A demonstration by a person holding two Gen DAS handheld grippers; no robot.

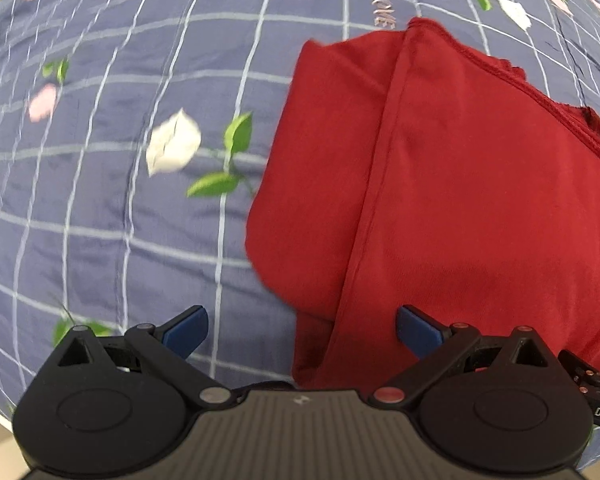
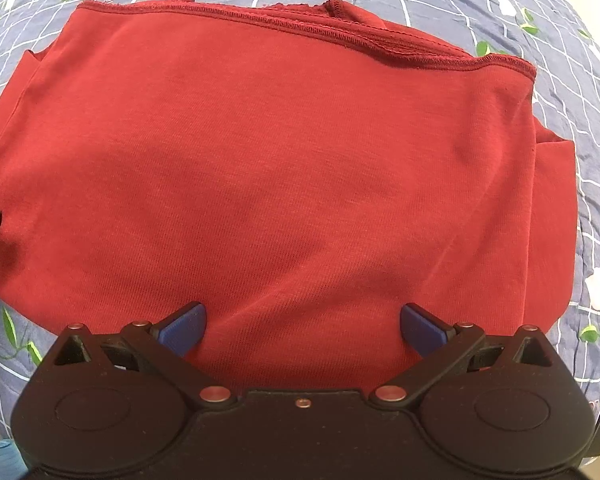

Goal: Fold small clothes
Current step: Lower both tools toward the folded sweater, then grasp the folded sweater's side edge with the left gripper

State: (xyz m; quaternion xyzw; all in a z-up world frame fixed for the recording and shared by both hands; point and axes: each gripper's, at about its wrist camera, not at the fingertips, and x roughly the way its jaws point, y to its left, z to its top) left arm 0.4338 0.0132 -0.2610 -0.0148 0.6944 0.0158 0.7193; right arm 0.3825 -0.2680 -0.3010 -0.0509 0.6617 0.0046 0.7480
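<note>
A red garment (image 1: pixel 460 184) lies folded in layers on the bed; it fills most of the right wrist view (image 2: pixel 284 168), its stitched hem along the far edge. My left gripper (image 1: pixel 302 332) is open above the garment's near left corner, with nothing between its blue fingertips (image 1: pixel 186 334). Over the garment's near edge my right gripper (image 2: pixel 303 330) also stands open and holds nothing. A black part of the other gripper (image 1: pixel 598 394) shows at the lower right of the left wrist view.
A blue quilted bedspread (image 1: pixel 100 160) with a white grid and flower print lies under the garment and extends to the left. It also borders the garment on the right (image 2: pixel 596 160) in the right wrist view.
</note>
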